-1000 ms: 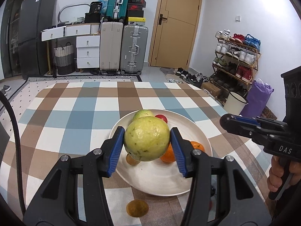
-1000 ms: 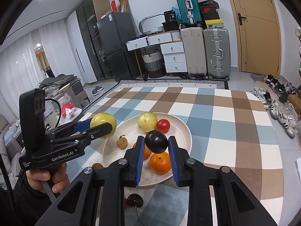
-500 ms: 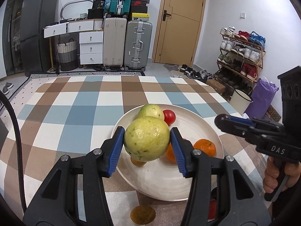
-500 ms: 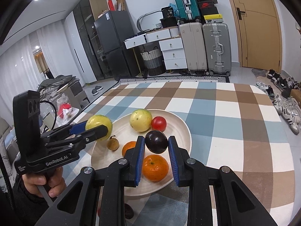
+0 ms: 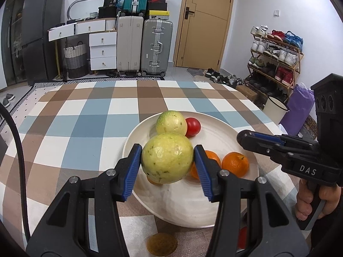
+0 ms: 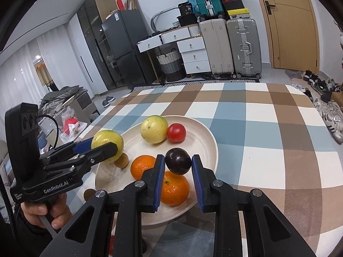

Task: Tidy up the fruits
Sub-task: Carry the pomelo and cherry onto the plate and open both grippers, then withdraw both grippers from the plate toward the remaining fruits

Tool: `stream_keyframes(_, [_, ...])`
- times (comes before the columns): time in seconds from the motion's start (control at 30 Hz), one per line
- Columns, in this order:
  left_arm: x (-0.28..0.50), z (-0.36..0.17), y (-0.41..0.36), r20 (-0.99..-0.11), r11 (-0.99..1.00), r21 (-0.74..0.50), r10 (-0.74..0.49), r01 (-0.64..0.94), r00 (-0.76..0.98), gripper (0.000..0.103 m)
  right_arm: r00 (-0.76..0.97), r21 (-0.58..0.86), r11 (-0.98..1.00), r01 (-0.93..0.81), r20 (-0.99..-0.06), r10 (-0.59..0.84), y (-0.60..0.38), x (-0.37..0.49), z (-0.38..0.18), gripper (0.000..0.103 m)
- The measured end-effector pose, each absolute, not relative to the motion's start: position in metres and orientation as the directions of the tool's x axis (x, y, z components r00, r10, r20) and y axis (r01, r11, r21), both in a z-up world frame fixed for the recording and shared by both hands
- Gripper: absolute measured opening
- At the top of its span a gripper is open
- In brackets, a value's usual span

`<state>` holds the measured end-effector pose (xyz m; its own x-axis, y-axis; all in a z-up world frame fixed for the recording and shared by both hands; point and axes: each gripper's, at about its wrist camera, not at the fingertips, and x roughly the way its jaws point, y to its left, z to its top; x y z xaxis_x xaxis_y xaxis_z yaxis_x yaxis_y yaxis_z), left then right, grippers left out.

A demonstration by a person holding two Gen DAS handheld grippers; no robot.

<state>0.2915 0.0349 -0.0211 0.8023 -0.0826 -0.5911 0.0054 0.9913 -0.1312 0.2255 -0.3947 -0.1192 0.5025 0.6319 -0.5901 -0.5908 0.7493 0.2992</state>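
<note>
Step in hand: carrying two fruits to the plate [image 6: 205,137]; both hang above it, neither set down yet.
Left gripper [image 5: 168,160]: jaws clamped on a big yellow-green guava [image 5: 167,157], held over the plate's near left rim.
Right gripper [image 6: 178,162]: jaws closed tight on a dark plum [image 6: 178,160], held above the near middle of the plate, over an orange [image 6: 174,188].
Plate: white, round, toward the near edge of the checked worktop [image 6: 257,128]; already holding a second guava [image 6: 154,129], a red tomato [image 6: 176,132], another orange [image 6: 142,167] and a small brown fruit [image 6: 121,160].
Next move, judged: lower each fruit into a bare patch of the plate, then part the jaws; the plum needs a spot clear of the orange below it, or it may roll off.
Left wrist view only: a flat brown round thing [image 5: 161,244] on the worktop, short of the plate's near rim; a shoe rack along the wall.
Right wrist view only: the small brown fruit in full, the plum in its grip, a hand [image 6: 46,212] on the left gripper's handle.
</note>
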Motion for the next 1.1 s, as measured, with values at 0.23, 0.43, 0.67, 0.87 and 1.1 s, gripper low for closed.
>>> stream_keyframes(0.23, [0.292, -0.022, 0.03, -0.594, 0.993, -0.119, -0.087, 0.019, 0.799, 0.047, 0.51, 0.287, 0.765, -0.576, -0.606, 0.611, -0.393, 0.23, -0.124, 0.028])
stream_keyframes(0.43, [0.292, -0.023, 0.03, -0.598, 0.992, -0.126, -0.087, 0.014, 0.797, 0.047, 0.522, 0.281, 0.773, -0.569, -0.603, 0.604, -0.396, 0.229, -0.124, 0.04])
stream_keyframes(0.67, [0.288, -0.02, 0.033, -0.579, 0.99, -0.143, -0.099, 0.018, 0.809, 0.047, 0.553, 0.288, 0.787, -0.546, -0.581, 0.597, -0.406, 0.227, -0.121, 0.063])
stream_keyframes(0.87, [0.286, -0.018, 0.033, -0.574, 0.99, -0.142, -0.095, 0.015, 0.813, 0.06, 0.574, 0.287, 0.794, -0.536, -0.565, 0.592, -0.41, 0.225, -0.119, 0.082])
stream_keyframes(1.1, [0.274, -0.015, 0.041, -0.571, 0.988, -0.157, -0.082, -0.01, 0.817, 0.081, 0.595, 0.257, 0.799, -0.544, -0.553, 0.583, -0.411, 0.217, -0.115, 0.09])
